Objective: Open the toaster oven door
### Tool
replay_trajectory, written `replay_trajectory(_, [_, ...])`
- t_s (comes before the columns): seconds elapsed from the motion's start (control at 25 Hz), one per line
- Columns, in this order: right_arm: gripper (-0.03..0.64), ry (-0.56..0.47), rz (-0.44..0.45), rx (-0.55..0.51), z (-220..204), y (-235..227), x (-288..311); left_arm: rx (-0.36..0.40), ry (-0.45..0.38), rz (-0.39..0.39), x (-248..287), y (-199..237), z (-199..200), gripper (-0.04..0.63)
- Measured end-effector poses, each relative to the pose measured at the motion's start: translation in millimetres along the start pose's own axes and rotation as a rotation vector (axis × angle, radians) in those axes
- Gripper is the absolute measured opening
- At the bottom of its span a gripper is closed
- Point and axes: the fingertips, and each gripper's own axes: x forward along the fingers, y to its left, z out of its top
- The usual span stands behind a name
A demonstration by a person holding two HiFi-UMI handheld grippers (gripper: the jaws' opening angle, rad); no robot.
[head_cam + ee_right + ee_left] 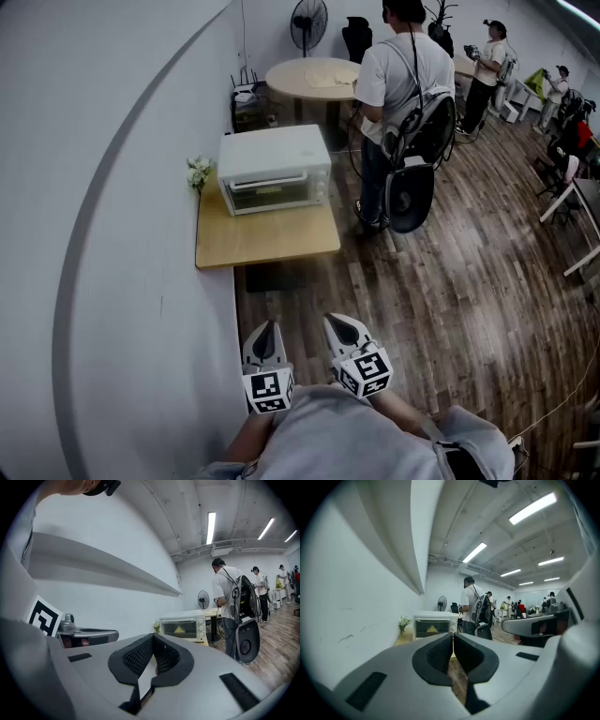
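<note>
The toaster oven is seen well ahead of both grippers, standing at the back of a small wooden tabletop that is set against the white wall. Its glass door is shut, and something yellow can be made out behind the glass in the left gripper view. A small bunch of white flowers is placed just beside the oven, on the wall side.

The left gripper and the right gripper are held side by side, close to the person's body, over the wooden floor and well apart from the tabletop. Both are pointed roughly level toward the oven. In the left gripper view the fingers are seen pressed together with nothing between them. In the right gripper view the fingers are likewise closed on nothing, and the oven is framed just above their tips.

Another person with a backpack is seen standing just beyond the tabletop, near a round table and a standing fan.
</note>
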Motion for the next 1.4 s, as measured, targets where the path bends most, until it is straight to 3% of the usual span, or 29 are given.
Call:
replay_trajectory(0.48, [-0.003,0.01,-0.003,-0.006,-2,18,14,-0.004,0.0,-0.006,-3,19,-1,0.005])
replay_trajectory(1.08, [-0.002,0.032,-0.067,0.015,-20,43,22,0.008,0.047,-0.052,-9,48,-19,0.005])
replay_trajectory(1.4, [-0.002,0.046,-0.093,0.023,-22,31,36,0.001,0.055,-0.062,7,53,-20,0.005])
